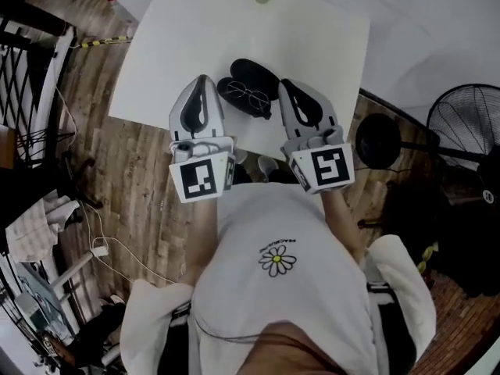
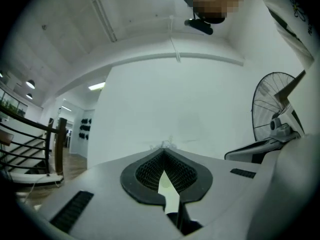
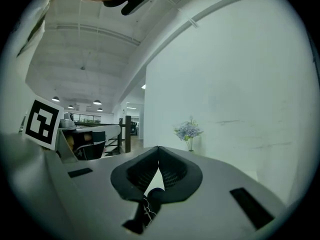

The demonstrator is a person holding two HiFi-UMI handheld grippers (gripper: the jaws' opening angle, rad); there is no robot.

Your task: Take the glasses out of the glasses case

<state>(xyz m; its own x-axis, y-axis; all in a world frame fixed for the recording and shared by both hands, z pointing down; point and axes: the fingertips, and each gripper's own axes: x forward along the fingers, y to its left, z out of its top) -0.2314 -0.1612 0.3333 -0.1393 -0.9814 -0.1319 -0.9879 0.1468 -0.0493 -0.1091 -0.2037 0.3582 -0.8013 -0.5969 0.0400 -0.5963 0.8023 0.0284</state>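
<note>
Holding left gripper (image 1: 205,80) and right gripper (image 1: 286,84) pinched closed, empty, flanking open glasses case (image 1: 255,71) on table (image 1: 195,30); glasses (image 1: 248,94) lying inside. Risking shoving case or bending thin frame if advancing unopened.

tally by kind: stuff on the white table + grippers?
glasses case: 1
glasses: 1
vase of flowers: 1
grippers: 2, left gripper and right gripper
Total: 5
</note>
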